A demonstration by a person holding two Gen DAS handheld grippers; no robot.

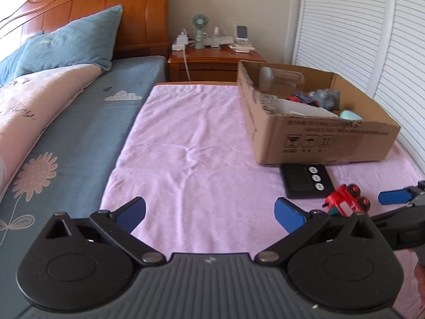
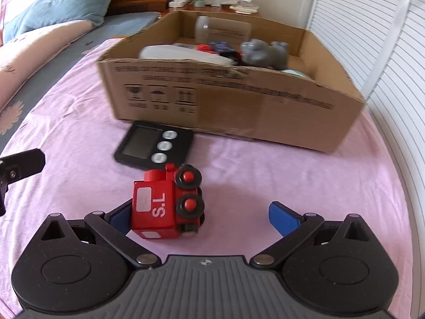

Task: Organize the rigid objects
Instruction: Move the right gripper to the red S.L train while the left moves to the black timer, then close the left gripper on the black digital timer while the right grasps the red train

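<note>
Ribbed grey plastic and black linkage arms fill the bottom of both wrist views. From the right wrist, the right gripper has its blue-padded fingers spread wide, and the red toy train lies between them on its side, close against the left finger and well apart from the right one; whether it touches that left pad cannot be told. It is a blocky, glossy piece with black wheels carrying red hubs, a white label patch and white letters reading upside down. Its lower edge hides part of the left pad.

Just beyond the train lies a flat black timer, rectangular, with a grey screen and three round pale buttons; its far edge sits against the cardboard box. That box is open-topped, matte brown, with printed handling symbols. Inside are a grey rounded toy, a clear jar on its side and a white container, all blurred and partly hidden by the front wall.

Everything rests on a soft, wrinkled pink towel. The left gripper hovers over bare towel, fingers spread and holding nothing; the train appears just to its right, half cut off by its right finger.
</note>
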